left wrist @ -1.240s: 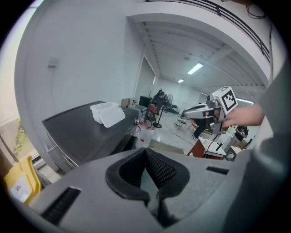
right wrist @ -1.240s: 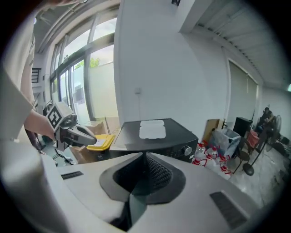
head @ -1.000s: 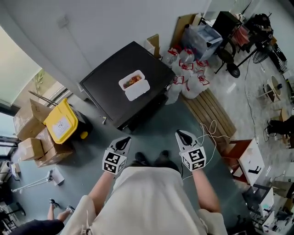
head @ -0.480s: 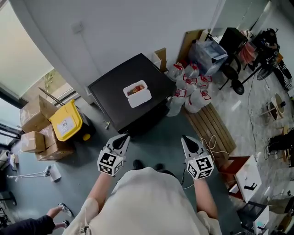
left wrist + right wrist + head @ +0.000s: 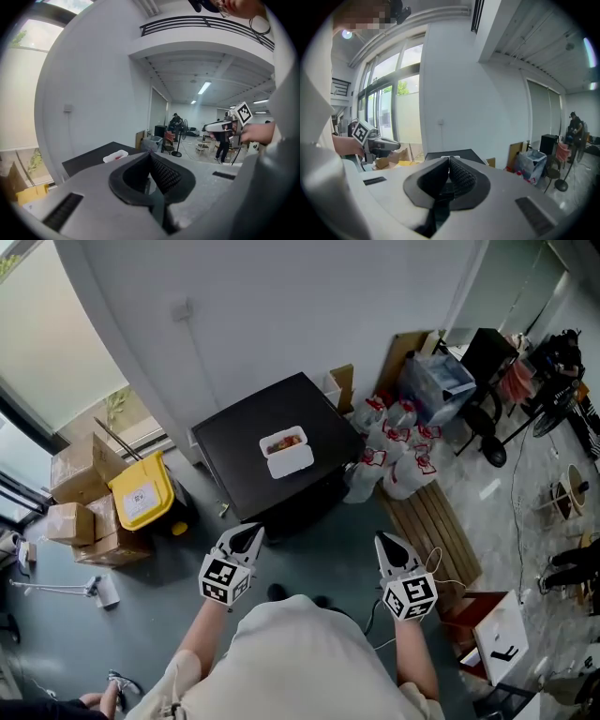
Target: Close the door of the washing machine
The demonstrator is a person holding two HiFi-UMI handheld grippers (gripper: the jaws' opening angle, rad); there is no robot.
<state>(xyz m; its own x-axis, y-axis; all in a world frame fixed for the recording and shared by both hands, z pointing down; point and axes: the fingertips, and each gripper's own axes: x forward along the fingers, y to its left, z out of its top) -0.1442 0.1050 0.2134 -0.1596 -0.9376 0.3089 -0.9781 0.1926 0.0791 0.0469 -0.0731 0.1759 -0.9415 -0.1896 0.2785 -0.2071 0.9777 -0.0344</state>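
Grey-blue floor runs up to a white wall, and both grippers are held out above it in front of the person. The left gripper (image 5: 246,538) has its jaws pressed together with nothing between them, and the right gripper (image 5: 389,545) is closed the same way, also empty. Neither touches anything.

Just ahead of the two sets of fingertips, and roughly between them, stands the black washing machine (image 5: 246,442), backed against the wall and apart from both grippers. From the head view it sits askew: its top's longer side runs from lower left to upper right, and its dark front faces down and right, toward the person. The door cannot be made out on that front. A white lidded container (image 5: 287,453) rests open on its top.

Left of the machine is a yellow bin (image 5: 141,493) beside cardboard boxes (image 5: 80,470); to its right lie white plastic bags (image 5: 394,451).
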